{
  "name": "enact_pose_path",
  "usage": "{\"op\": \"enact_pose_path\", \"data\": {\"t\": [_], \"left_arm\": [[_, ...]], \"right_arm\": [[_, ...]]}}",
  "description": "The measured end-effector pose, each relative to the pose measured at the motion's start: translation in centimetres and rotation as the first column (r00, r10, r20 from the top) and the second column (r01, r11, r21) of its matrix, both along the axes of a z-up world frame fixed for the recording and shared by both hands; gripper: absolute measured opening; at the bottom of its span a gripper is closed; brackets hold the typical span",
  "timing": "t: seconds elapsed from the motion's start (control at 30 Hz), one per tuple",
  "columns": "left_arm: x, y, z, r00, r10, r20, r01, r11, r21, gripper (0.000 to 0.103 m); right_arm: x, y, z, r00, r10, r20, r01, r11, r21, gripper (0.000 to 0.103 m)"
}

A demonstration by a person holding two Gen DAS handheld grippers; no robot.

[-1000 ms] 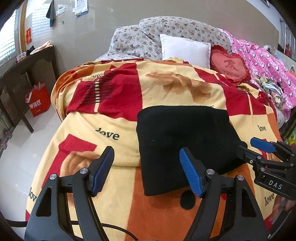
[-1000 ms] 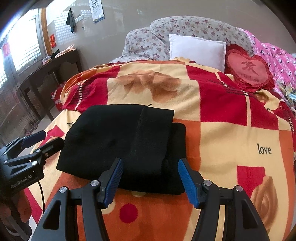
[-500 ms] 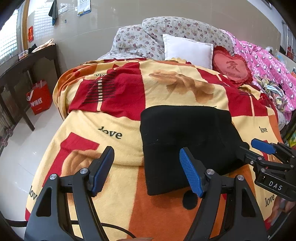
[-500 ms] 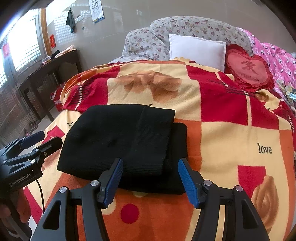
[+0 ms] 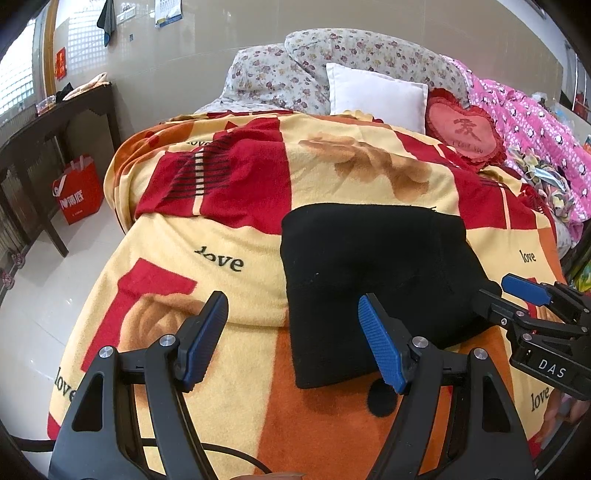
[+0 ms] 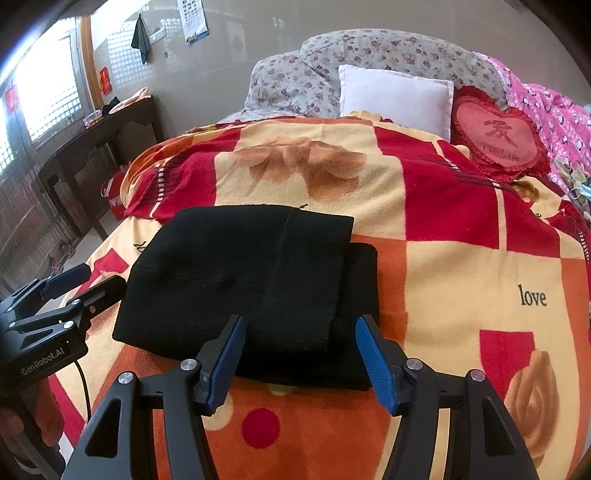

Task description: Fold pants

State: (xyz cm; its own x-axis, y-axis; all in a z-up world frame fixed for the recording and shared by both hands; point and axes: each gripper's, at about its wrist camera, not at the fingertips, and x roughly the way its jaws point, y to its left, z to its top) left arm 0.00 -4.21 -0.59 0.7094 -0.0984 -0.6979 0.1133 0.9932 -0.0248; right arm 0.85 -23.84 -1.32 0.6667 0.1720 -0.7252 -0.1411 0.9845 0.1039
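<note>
just ahead of the right gripper (image 6: pixel 297 360) lie folded pants (image 6: pixel 243 284).

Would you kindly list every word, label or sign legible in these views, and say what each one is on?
"love": printed repeatedly on the blanket.
"DAS": on the right gripper body.
"GenRobot.AI": on the left gripper body.
A Chinese character over "I love you": on the heart cushion, small print barely legible.
Red bag: white logo and text, too blurred.
Wall calendar and red window sign: unreadable.
</note>
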Motion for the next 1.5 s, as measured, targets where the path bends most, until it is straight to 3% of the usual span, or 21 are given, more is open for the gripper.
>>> {"op": "enact_pose_path", "data": {"t": [1.5], "left_arm": [[-0.39, -0.42, 0.0, 1.0, -0.014, 0.004, 0.014, 1.0, 0.013, 0.073]], "right_arm": [[0.15, 0.22, -0.12, 1.0, 0.009, -0.004, -0.009, 1.0, -0.007, 0.061]]}}
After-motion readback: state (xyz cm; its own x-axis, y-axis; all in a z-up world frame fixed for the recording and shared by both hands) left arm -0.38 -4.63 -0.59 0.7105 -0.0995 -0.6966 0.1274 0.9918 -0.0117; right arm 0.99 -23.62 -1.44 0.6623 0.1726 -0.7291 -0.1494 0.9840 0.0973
